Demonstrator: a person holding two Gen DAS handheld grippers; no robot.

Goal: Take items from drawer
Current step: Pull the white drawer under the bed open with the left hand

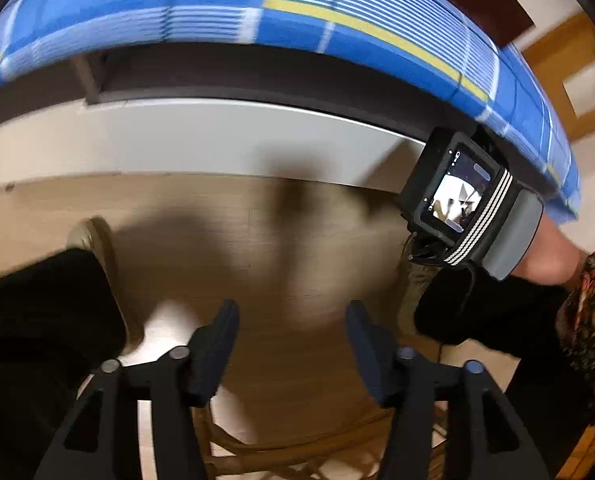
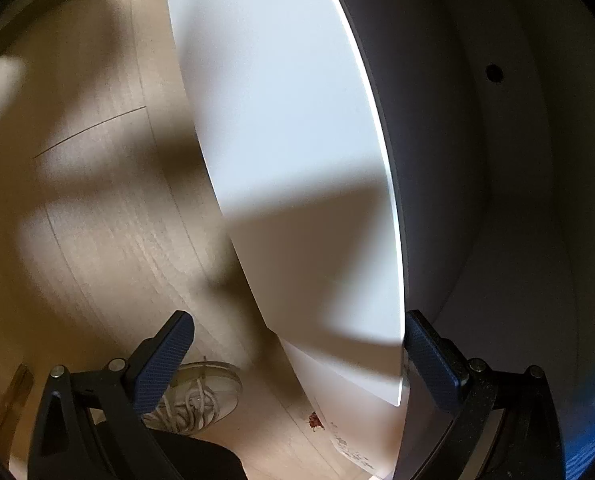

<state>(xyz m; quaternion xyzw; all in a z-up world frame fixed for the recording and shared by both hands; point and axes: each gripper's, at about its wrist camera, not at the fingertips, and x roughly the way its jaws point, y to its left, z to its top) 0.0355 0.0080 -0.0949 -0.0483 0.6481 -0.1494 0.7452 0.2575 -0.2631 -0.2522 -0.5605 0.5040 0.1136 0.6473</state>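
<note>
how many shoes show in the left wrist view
2: one shoe at the left above the dark trouser leg, the other shoe at the right below the strapped-on screen, partly hidden, so more of it may be covered.

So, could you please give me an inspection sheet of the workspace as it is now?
Surface: wooden floor, partly shadowed; blue checked cloth covers the table.
Job's things: white drawer front; the dim inside shows no items.
Clutter: small reddish scrap on the floor.
Grippers: left hand-held gripper open, empty; right hand-held gripper open, straddling the drawer front's edge.
Cables: black cable hangs below the strapped screen.
Surroundings: person's laced shoe, dark trousers.
</note>
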